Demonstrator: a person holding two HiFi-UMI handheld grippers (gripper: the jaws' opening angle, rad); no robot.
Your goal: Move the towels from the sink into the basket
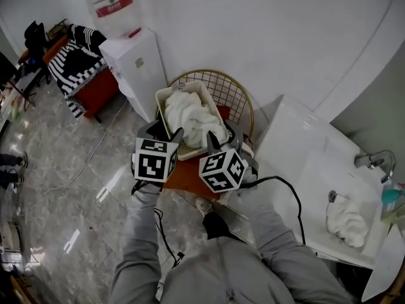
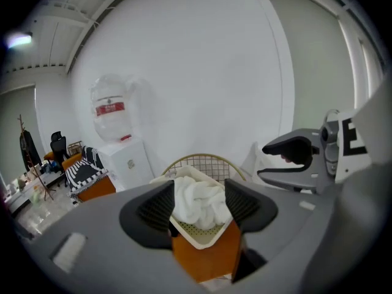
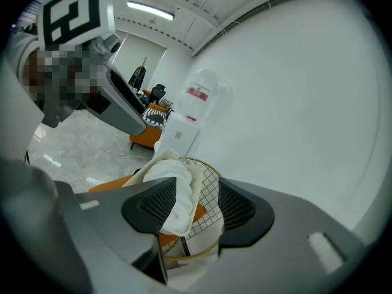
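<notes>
A cream basket (image 1: 163,95) sits on an orange seat, heaped with white towels (image 1: 190,116). One more white towel (image 1: 347,219) lies crumpled in the white sink (image 1: 313,170) at the right. My left gripper (image 1: 166,132) hovers at the basket's near left rim, open and empty. The right gripper (image 1: 220,135) hangs by the near right rim, jaws slightly apart, nothing between them. The left gripper view looks past its own jaws (image 2: 199,188) at the towels (image 2: 202,212) in the basket (image 2: 202,239). Beyond the right gripper (image 3: 197,195) the towel heap (image 3: 174,195) shows too.
The basket's seat belongs to a chair with a round gold wire back (image 1: 229,92). A white water dispenser (image 1: 136,62) stands at the wall to its left, with a striped cloth (image 1: 76,59) on an orange seat further left. A faucet (image 1: 373,160) rises over the sink. A black cable (image 1: 288,192) trails from the right gripper.
</notes>
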